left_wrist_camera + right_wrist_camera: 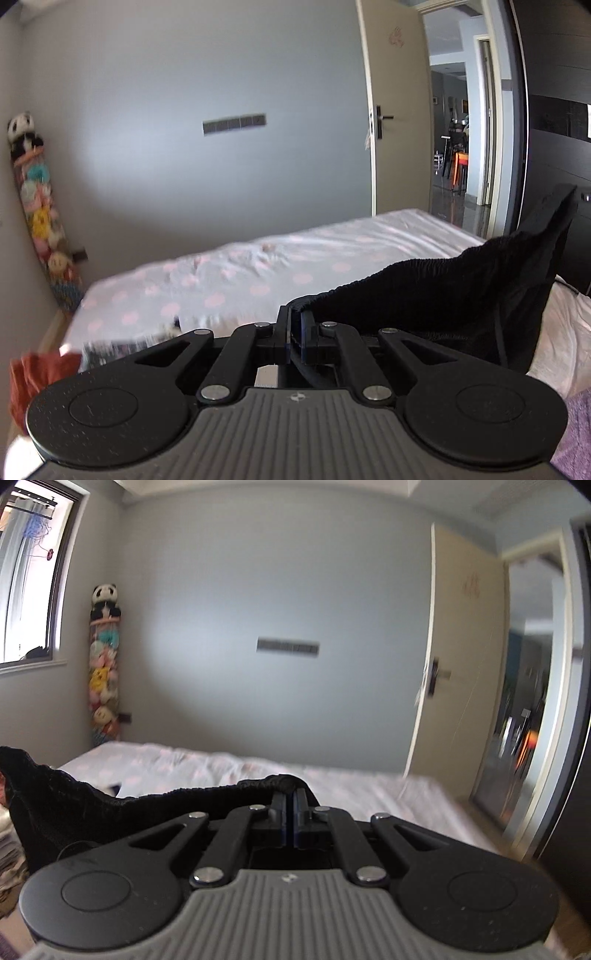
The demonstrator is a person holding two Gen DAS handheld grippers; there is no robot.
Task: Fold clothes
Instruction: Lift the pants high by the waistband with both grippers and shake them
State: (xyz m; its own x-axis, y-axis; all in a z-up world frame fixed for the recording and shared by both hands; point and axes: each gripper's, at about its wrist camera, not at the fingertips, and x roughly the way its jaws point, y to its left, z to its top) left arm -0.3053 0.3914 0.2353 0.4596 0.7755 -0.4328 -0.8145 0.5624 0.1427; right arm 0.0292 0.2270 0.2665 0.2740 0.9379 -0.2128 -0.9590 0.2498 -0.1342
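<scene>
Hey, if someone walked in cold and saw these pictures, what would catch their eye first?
Probably the black garment, stretched in the foreground between the left tongs and right tongs, each shut on an edge. Behind it lies the bed in pink-dotted sheets, and a panda toy tops a column of plush toys in the far left corner.

Right tool (290, 794) pinching black garment (110, 808), bed (369, 786)
</scene>
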